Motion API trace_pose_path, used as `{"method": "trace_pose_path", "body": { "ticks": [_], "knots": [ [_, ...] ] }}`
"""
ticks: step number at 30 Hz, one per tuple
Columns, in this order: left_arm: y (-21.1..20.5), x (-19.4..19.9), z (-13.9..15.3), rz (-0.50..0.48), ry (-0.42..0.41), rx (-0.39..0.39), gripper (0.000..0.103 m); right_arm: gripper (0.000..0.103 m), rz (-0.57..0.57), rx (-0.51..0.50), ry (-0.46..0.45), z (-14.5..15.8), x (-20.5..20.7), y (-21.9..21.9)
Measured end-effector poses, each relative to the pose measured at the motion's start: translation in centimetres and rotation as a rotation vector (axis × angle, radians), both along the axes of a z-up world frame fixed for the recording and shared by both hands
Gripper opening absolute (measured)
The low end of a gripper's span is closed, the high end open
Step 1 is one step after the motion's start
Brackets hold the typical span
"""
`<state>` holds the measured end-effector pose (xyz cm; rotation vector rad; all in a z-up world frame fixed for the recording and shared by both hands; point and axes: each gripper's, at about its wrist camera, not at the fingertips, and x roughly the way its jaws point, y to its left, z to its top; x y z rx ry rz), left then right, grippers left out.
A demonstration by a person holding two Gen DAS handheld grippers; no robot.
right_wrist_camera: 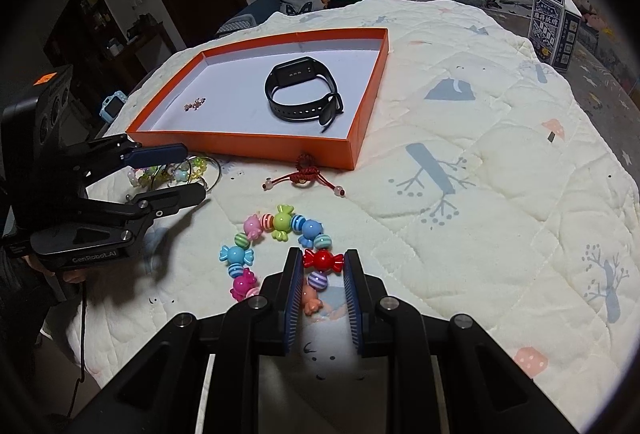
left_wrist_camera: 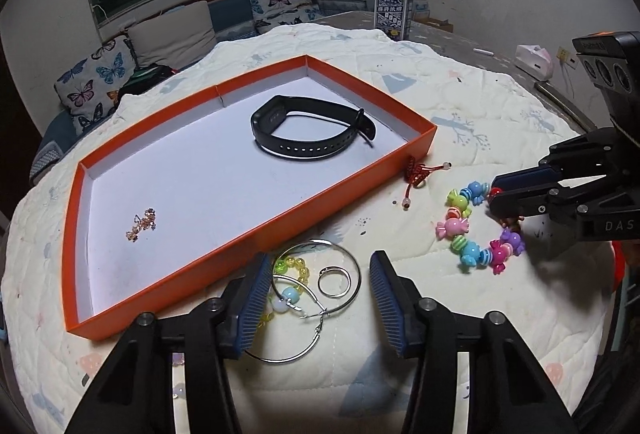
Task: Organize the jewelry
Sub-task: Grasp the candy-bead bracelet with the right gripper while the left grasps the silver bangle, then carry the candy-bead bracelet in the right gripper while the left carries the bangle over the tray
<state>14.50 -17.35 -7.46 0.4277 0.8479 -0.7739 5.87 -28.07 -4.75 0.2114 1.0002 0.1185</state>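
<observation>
the orange tray (left_wrist_camera: pixel 256 230) lies on the quilted blanket (right_wrist_camera: pixel 480 153), and everything else sits in relation to it. inside the tray, toward its far end, rests the black fitness band (left_wrist_camera: pixel 312 131), and well apart from it, toward the tray's near left corner, lies a small gold chain (left_wrist_camera: pixel 143 224). touching the outside of the tray's right corner is a red knotted cord (left_wrist_camera: pixel 418 177) with pale bead ends. just outside the tray's near wall lie the silver hoop earrings (left_wrist_camera: pixel 320 278), beside a bracelet of translucent green and yellow beads (left_wrist_camera: pixel 290 268). the left claw (left_wrist_camera: pixel 318 296) is spread wide with its blue pads on either side of the hoops, gripping nothing. further out from the tray's right corner, past the red cord, lies the candy bead bracelet (right_wrist_camera: pixel 276 242), a ring of bright striped and candy-shaped beads. the right claw (right_wrist_camera: pixel 323 266) is partly closed, straddling that ring; its pads sit right at the two ends of the red candy bead (right_wrist_camera: pixel 323 260), and i cannot tell whether they are pressing on it.
</observation>
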Motion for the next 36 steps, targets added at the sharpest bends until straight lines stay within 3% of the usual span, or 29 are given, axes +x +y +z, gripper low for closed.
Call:
{"method": "trace_pose_path", "body": {
  "ticks": [9,23,36],
  "knots": [
    [0.4,0.8,0.2,0.006,0.034,-0.038,0.054,0.024,-0.001,0.014,-0.002,0.0,0.0,-0.2],
    [-0.5,-0.1,-0.4,-0.012,-0.030,0.042,0.054,0.024,-0.003,0.027,-0.004,0.0,-0.1,-0.4],
    [-0.4,0.1,-0.4,-0.014,-0.032,0.041,0.053,0.023,-0.003,0.025,-0.007,-0.1,-0.1,-0.4]
  ]
}}
